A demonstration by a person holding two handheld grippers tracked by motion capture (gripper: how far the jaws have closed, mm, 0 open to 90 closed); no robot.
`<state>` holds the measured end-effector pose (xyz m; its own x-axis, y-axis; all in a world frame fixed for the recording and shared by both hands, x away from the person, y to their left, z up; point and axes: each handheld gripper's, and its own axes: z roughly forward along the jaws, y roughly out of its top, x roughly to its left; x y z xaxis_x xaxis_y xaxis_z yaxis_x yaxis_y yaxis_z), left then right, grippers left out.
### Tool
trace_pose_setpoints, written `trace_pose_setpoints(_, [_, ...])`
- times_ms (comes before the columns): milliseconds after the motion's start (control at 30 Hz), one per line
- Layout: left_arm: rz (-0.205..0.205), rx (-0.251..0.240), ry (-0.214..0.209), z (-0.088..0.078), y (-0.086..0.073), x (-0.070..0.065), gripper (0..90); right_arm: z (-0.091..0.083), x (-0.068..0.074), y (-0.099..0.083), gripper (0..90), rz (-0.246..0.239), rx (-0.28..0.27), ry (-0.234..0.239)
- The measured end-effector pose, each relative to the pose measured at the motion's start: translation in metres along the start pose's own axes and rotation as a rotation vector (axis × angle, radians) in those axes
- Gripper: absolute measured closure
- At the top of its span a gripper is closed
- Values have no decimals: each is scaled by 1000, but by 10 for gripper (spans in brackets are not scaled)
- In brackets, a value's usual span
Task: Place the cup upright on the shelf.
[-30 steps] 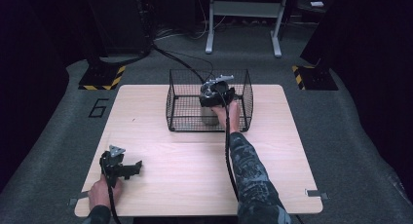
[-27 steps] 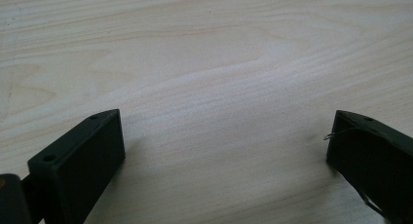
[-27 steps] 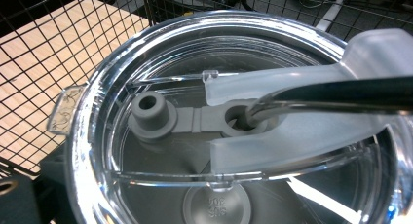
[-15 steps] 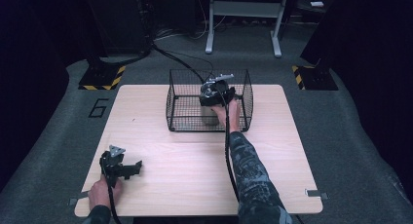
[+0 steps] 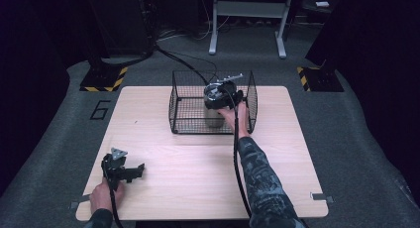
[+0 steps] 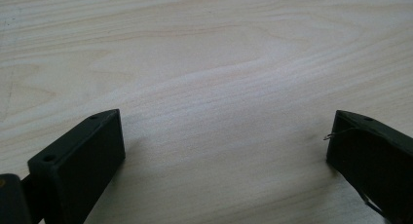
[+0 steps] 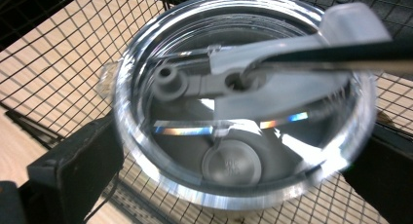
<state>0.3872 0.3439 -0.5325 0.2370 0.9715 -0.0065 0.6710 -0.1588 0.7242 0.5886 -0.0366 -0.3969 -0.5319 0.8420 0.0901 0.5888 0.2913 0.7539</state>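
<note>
While my right arm reaches forward into the basket (image 5: 181, 101), my left hand (image 5: 103, 197) rests near the table (image 5: 287, 153) edge. Left gripper (image 6: 224, 151): jaws wide apart over bare wood. Right gripper (image 7: 234, 160): 2 jaws clamp the tumbler (image 7: 243, 102).

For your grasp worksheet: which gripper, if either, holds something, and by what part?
The right gripper clamps the steel tumbler by its rim, one jaw on each side, inside the wire basket. The left gripper is open over bare table.
</note>
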Motion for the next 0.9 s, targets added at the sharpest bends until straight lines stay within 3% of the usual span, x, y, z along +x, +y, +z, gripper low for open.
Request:
trace_pose_setpoints(300, [7, 5, -1, 0, 0, 0, 3, -27, 1, -6, 0, -33, 46, 14])
trace_pose_setpoints(433, [4, 0, -1, 0, 0, 0, 3, -36, 2, -7, 0, -30, 42, 12])
trace_pose_setpoints(900, [5, -5, 2, 0, 0, 0, 3, -90, 11, -25, 0, -117, 29, 55])
